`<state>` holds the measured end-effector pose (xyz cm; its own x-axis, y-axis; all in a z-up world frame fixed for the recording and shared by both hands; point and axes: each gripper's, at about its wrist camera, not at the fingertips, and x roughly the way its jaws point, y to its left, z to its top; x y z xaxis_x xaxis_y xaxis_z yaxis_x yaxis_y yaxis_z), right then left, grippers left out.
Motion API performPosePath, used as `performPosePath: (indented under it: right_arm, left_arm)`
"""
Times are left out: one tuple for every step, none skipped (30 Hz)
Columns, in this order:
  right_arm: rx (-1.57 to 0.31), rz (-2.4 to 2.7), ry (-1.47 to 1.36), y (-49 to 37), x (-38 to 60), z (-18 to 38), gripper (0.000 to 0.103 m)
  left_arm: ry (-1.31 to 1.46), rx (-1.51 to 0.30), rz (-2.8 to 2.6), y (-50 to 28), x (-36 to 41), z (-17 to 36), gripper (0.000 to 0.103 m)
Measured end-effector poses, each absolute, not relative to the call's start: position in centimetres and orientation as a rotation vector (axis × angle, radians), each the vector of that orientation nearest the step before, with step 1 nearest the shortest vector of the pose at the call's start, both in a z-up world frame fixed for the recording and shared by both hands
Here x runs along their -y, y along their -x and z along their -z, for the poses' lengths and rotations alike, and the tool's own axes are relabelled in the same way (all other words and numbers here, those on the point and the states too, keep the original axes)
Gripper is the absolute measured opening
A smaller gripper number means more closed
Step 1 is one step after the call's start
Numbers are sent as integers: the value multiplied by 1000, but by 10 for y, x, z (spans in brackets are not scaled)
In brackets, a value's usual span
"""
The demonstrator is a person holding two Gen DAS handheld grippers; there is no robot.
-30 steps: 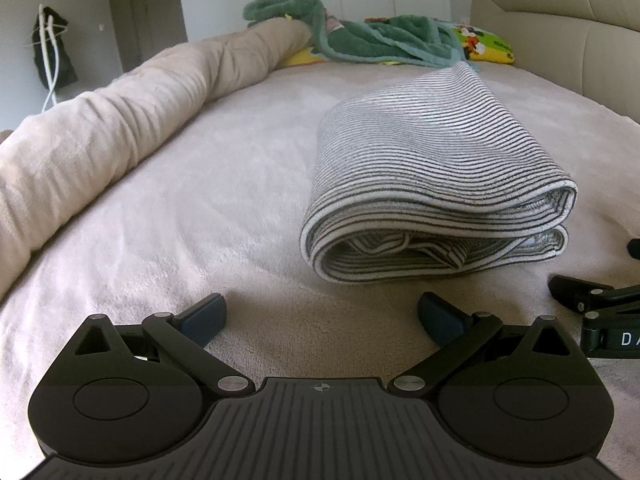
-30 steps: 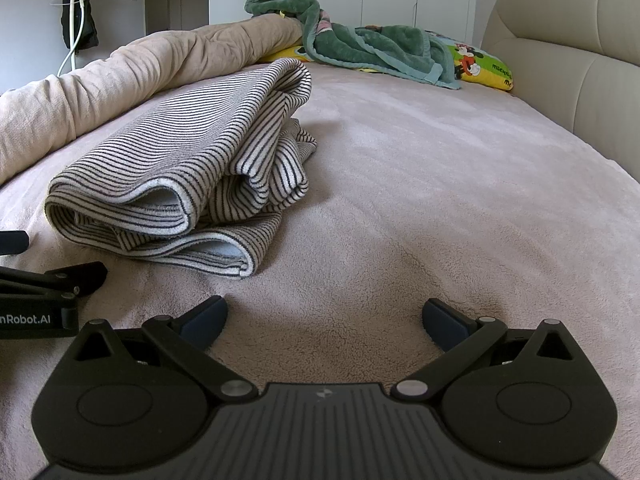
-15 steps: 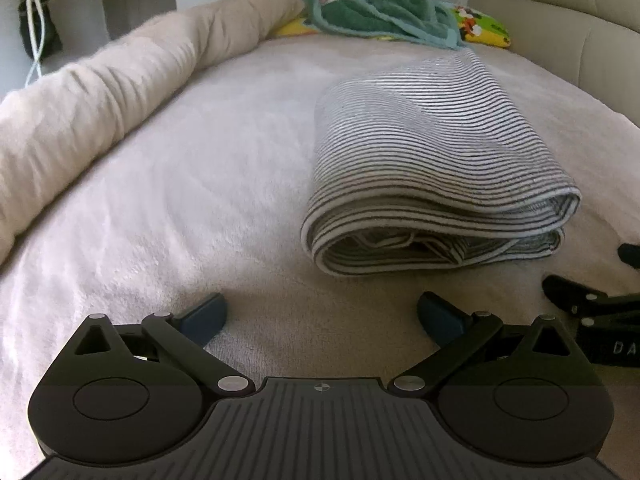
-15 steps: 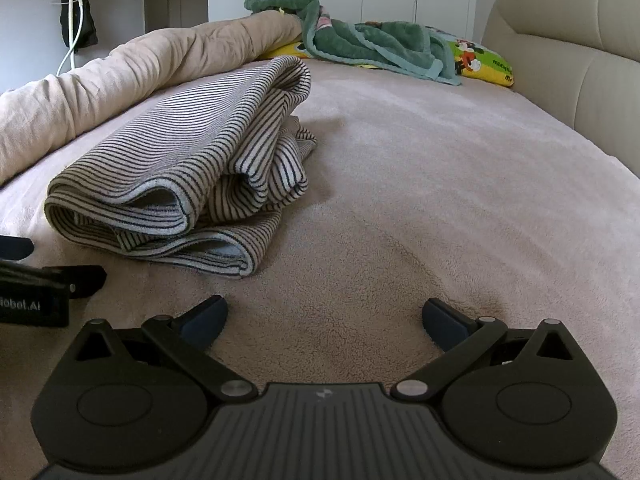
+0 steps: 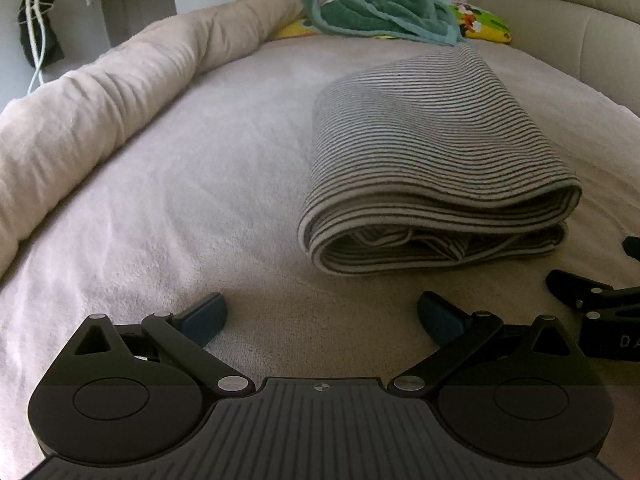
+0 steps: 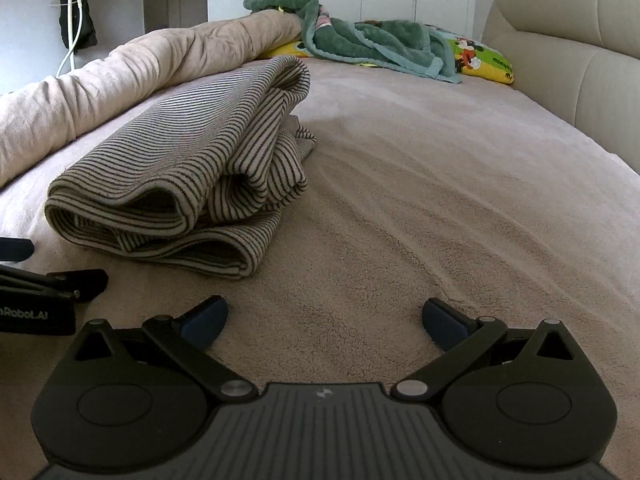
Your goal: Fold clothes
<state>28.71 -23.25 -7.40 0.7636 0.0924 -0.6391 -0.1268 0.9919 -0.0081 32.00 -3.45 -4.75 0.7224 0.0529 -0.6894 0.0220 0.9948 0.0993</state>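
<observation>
A grey-and-black striped garment lies folded in several layers on the beige bed. My left gripper is open and empty, just short of the fold's near edge. In the right wrist view the same striped garment sits ahead to the left. My right gripper is open over bare bedding to the right of it, holding nothing. Each view shows part of the other gripper at its edge: the right gripper and the left gripper.
A rolled beige duvet runs along the bed's left side. A green blanket and a yellow cartoon pillow lie at the far end. A padded headboard rises on the right. A dark bag hangs on the far wall.
Both grippers stay open and empty. The left wrist view has tilted and shifted slightly, so the striped garment sits a little differently in frame. The garment itself has not moved.
</observation>
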Motion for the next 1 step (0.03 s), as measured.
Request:
performPosePath:
  right_arm:
    - [-692,-119,52,-287,232,74,103]
  left_arm:
    - [-108,-759,-21,-320,35,48,103]
